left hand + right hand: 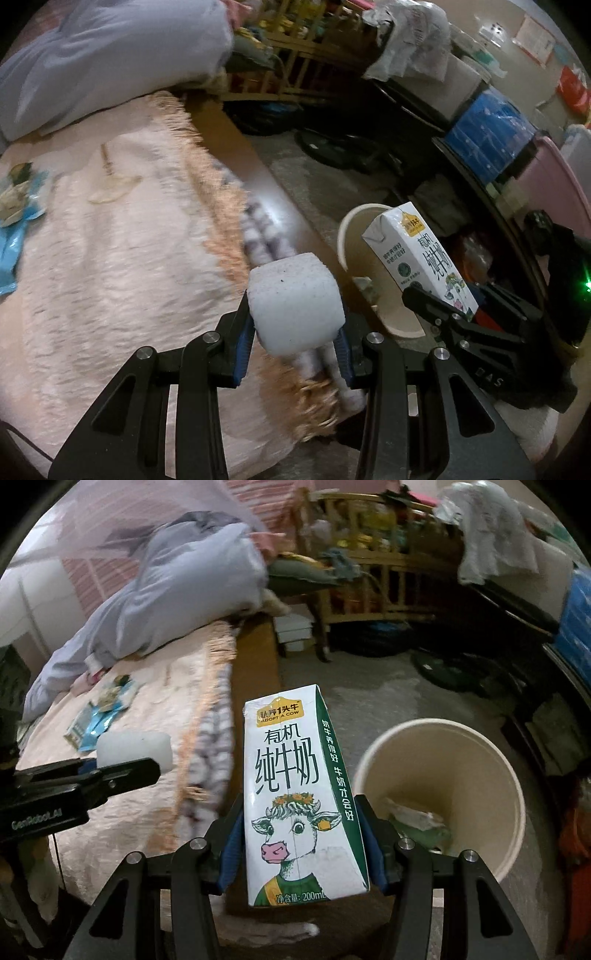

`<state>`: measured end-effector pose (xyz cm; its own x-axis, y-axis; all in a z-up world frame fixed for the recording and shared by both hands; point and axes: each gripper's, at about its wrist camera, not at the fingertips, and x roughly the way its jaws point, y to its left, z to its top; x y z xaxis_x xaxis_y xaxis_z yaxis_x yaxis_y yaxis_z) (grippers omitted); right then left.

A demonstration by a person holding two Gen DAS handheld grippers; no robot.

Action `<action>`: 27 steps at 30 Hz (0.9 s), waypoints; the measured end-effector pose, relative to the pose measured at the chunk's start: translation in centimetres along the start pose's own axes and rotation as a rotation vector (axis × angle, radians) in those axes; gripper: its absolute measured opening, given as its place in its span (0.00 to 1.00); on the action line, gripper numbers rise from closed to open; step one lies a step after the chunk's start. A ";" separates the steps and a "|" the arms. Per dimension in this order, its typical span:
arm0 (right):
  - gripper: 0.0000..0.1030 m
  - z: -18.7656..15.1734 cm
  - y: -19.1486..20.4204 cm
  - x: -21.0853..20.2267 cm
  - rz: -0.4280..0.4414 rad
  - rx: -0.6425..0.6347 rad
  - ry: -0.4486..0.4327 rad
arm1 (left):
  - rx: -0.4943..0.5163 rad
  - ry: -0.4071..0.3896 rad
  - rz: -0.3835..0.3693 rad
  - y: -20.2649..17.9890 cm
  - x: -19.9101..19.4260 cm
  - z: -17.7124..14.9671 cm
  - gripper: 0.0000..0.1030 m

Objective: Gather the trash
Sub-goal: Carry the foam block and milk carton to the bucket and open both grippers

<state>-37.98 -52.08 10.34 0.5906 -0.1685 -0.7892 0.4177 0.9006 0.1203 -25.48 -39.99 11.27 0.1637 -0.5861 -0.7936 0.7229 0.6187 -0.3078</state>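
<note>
My left gripper (295, 343) is shut on a white foam block (293, 304), held over the edge of the pink bedspread (110, 266). The block also shows in the right wrist view (135, 751). My right gripper (303, 845) is shut on a white and green milk carton (299, 797), held upright just left of a beige paper bucket (480, 775) on the floor. The bucket holds some crumpled wrappers (413, 819). In the left wrist view the carton (421, 258) stands in front of the bucket (347, 229). Blue snack wrappers (14, 218) lie on the bed.
A grey-blue duvet (110, 62) is heaped at the bed's head. A wooden rack (369, 572) stands across the concrete floor (369, 686). Dark furniture with blue boxes (487, 136) and a pink bin (554, 184) lines the right side.
</note>
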 end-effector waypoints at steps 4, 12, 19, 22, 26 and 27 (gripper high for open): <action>0.52 0.0 -2.1 -0.1 -0.033 0.029 0.002 | 0.021 0.011 -0.027 -1.6 1.1 0.6 0.34; 0.52 -0.5 -6.8 0.1 -0.109 0.122 0.005 | 0.047 0.042 -0.096 -5.0 4.0 2.1 0.34; 0.52 -1.1 -9.6 0.7 -0.138 0.185 0.013 | 0.077 0.073 -0.130 -7.8 6.7 2.7 0.35; 0.52 -1.3 -10.3 0.7 -0.146 0.207 0.010 | 0.090 0.086 -0.148 -8.9 7.8 3.0 0.35; 0.52 -1.5 -11.6 0.5 -0.172 0.239 -0.002 | 0.104 0.088 -0.174 -10.3 9.2 3.5 0.39; 0.52 -1.5 -12.0 0.5 -0.186 0.248 -0.004 | 0.108 0.083 -0.181 -10.5 9.4 3.7 0.40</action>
<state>-43.72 -62.34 7.63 0.4910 -0.3232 -0.8090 0.6743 0.7290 0.1180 -29.10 -53.92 8.99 -0.0279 -0.6346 -0.7724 0.8036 0.4453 -0.3949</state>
